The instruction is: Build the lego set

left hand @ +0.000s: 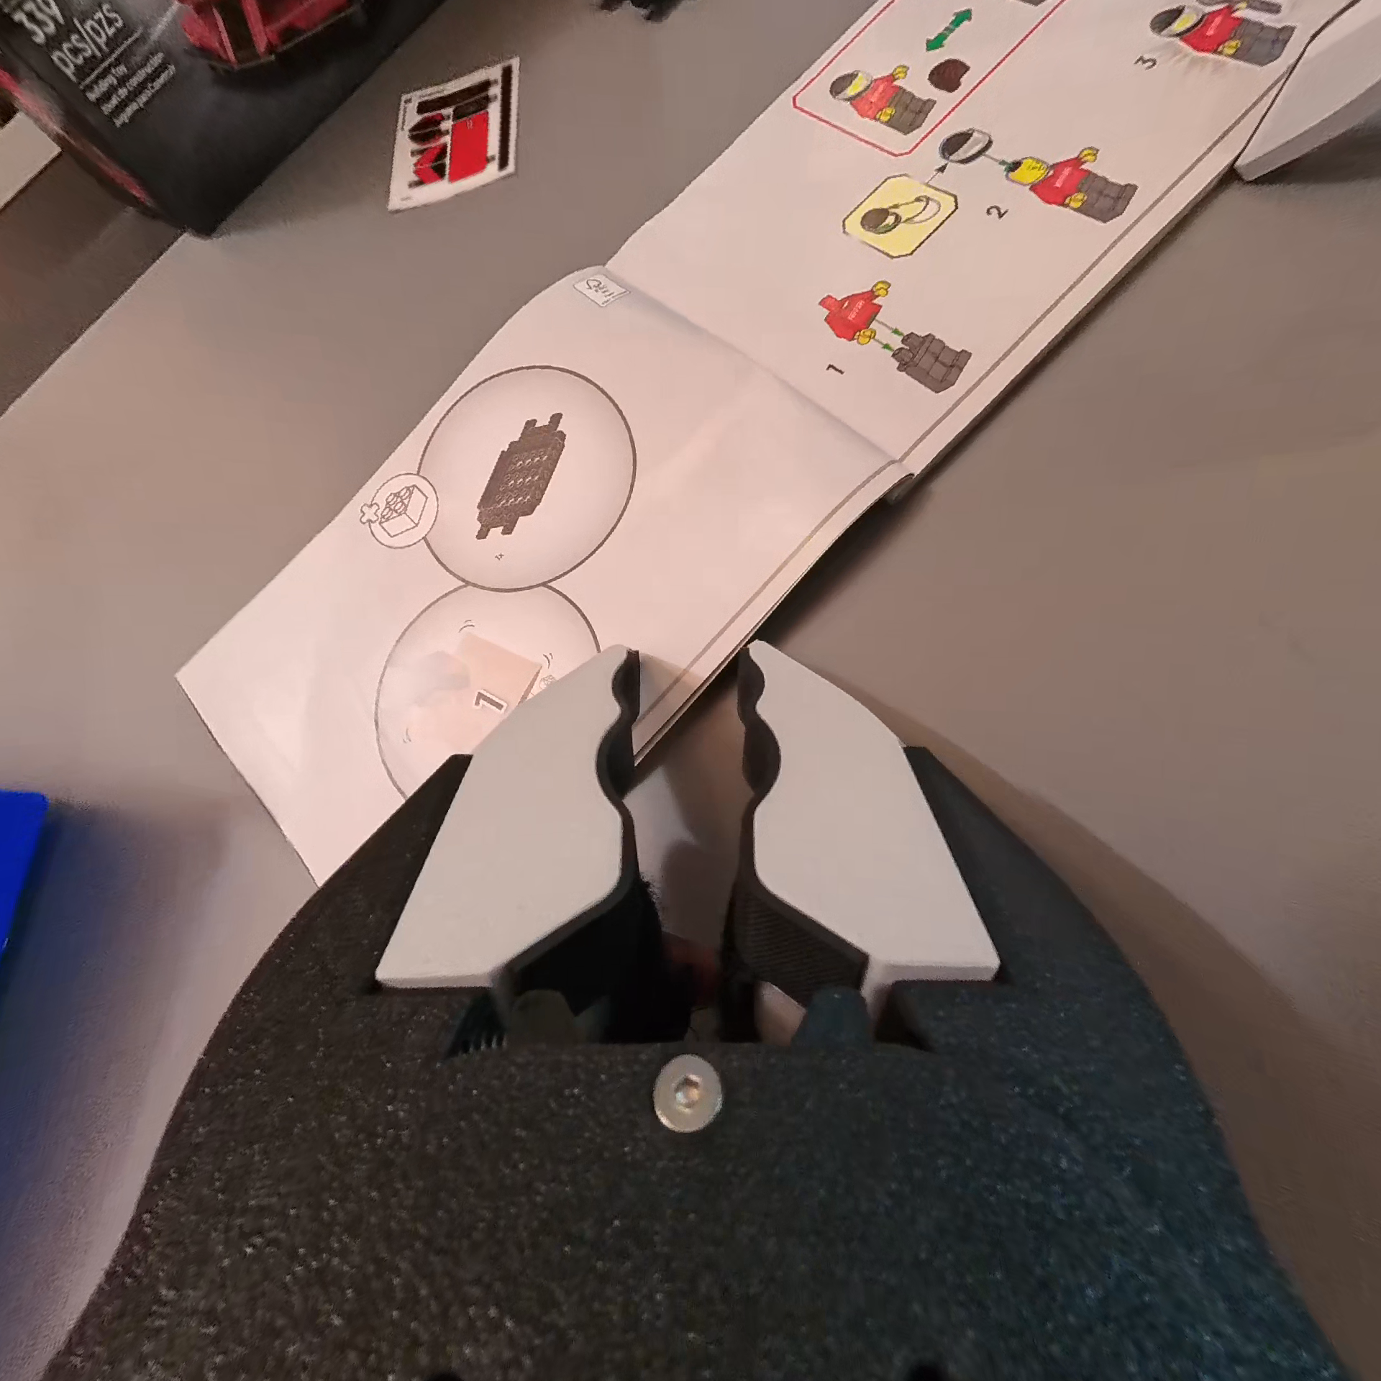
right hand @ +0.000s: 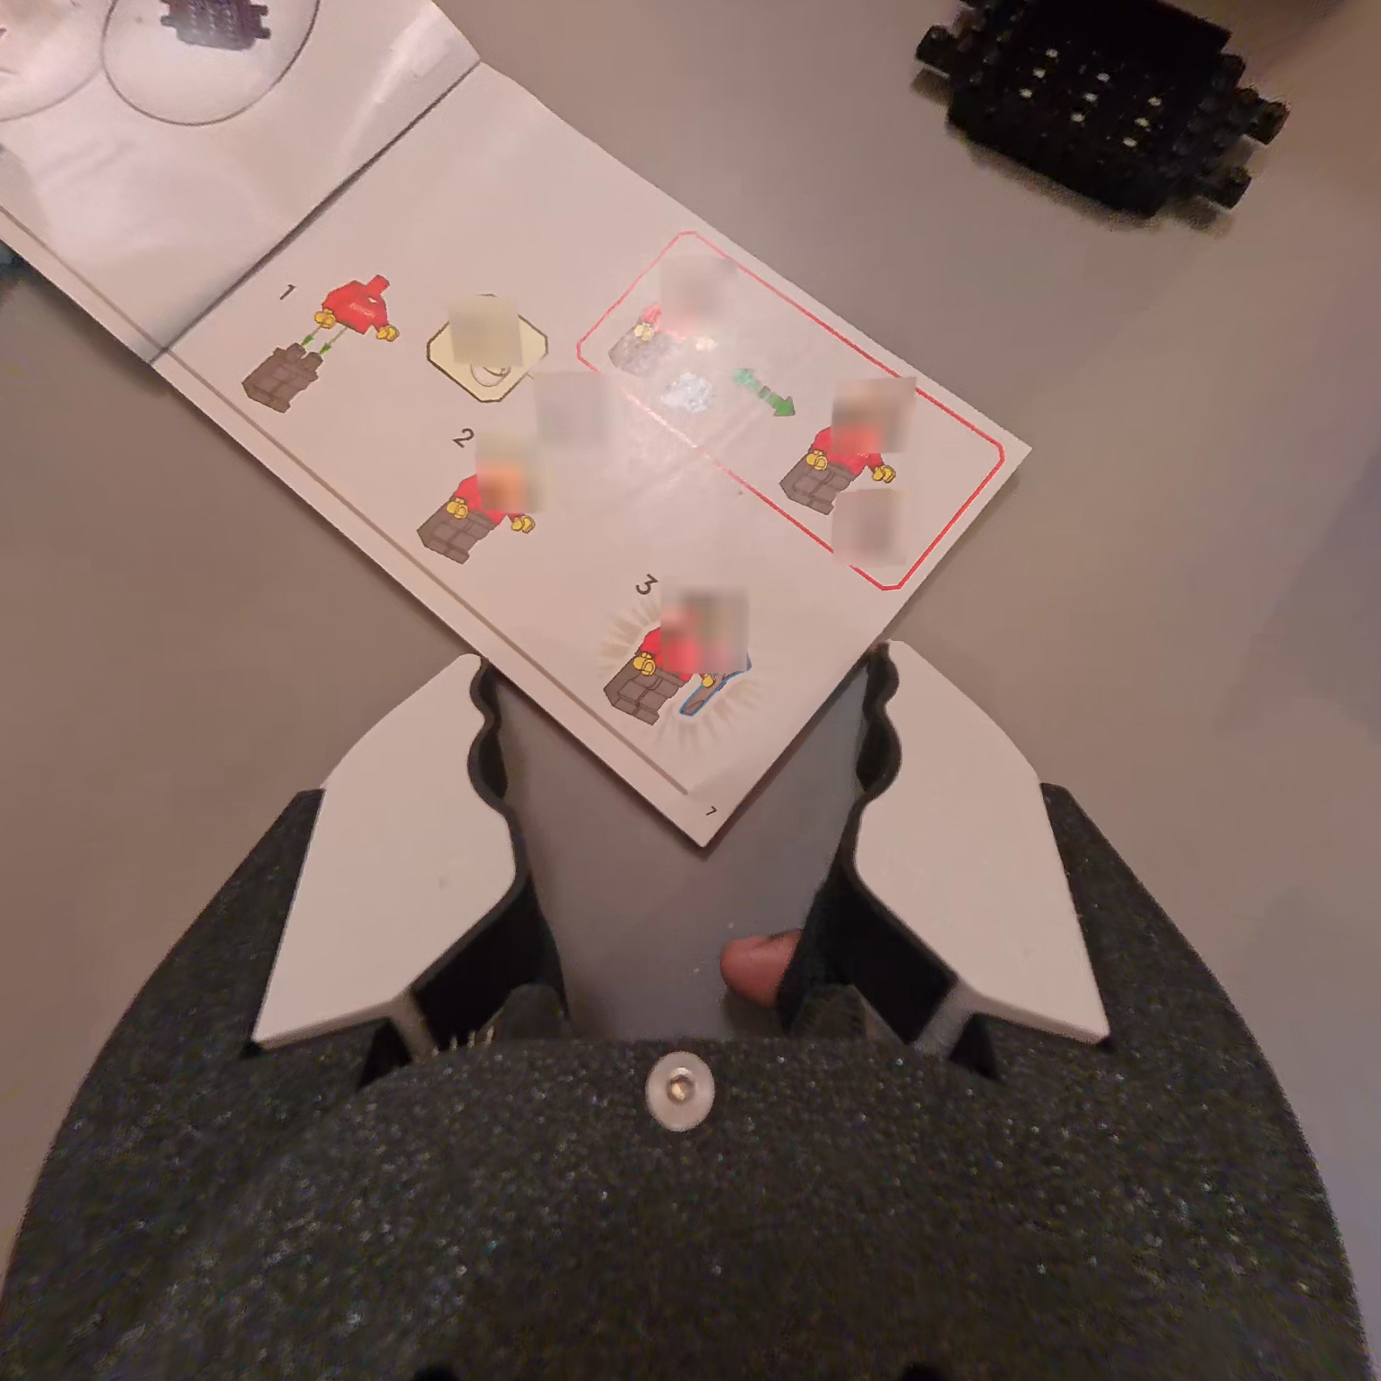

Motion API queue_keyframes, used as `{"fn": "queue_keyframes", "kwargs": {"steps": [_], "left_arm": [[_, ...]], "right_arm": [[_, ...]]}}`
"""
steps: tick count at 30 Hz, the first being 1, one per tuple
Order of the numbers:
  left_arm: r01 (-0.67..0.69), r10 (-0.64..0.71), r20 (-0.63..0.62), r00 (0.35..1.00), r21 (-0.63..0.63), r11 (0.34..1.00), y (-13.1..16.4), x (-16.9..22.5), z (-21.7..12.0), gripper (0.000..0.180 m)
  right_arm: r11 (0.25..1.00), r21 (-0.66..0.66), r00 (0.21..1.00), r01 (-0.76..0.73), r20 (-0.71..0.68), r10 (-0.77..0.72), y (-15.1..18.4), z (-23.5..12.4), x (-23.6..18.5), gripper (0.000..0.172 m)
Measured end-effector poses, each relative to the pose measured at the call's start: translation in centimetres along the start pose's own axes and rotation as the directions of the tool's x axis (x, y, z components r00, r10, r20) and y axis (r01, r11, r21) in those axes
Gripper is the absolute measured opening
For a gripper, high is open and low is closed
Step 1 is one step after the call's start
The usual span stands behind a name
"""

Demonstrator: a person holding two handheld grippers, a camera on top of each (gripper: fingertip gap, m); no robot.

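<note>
A grey tabletop [left hand: 1046,672] carries an open white instruction booklet [left hand: 672,448] printed with figure diagrams. The left gripper [left hand: 687,665] stands slightly parted over the booklet's edge, pads not pressing. The right gripper [right hand: 676,657] is spread wide over its corner.

Open white booklet [left hand: 747,388] flat on the grey surface [left hand: 1046,672], drawings of a red-and-dark figure on its right page. Near edge between the slightly parted fingers of the left tool [left hand: 687,657], no pad pressing. Corner between the wide-open right tool [right hand: 680,657].
</note>
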State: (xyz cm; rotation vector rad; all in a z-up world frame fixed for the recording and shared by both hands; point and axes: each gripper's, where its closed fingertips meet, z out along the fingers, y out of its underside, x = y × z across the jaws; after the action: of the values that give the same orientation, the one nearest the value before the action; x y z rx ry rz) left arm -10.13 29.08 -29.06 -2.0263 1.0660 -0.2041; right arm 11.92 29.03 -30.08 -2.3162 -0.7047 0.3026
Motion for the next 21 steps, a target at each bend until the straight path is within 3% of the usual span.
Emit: {"fn": "queue_keyframes", "kwargs": {"steps": [11, 21], "left_arm": [[-0.054, 0.053, -0.033, 0.998, -0.025, 0.998, -2.2, -2.1, 3.2, 0.024], [0.003, -0.003, -0.058, 0.998, -0.006, 1.000, -3.4, -3.8, 5.3, 0.026]], "right_arm": [[1.000, 0.004, 1.000, -0.008, -0.006, 0.008, -2.5, 2.2, 3.9, 0.089], [1.000, 0.011, 1.000, -0.021, -0.016, 0.021, -4.0, 3.4, 6.0, 0.088]]}}
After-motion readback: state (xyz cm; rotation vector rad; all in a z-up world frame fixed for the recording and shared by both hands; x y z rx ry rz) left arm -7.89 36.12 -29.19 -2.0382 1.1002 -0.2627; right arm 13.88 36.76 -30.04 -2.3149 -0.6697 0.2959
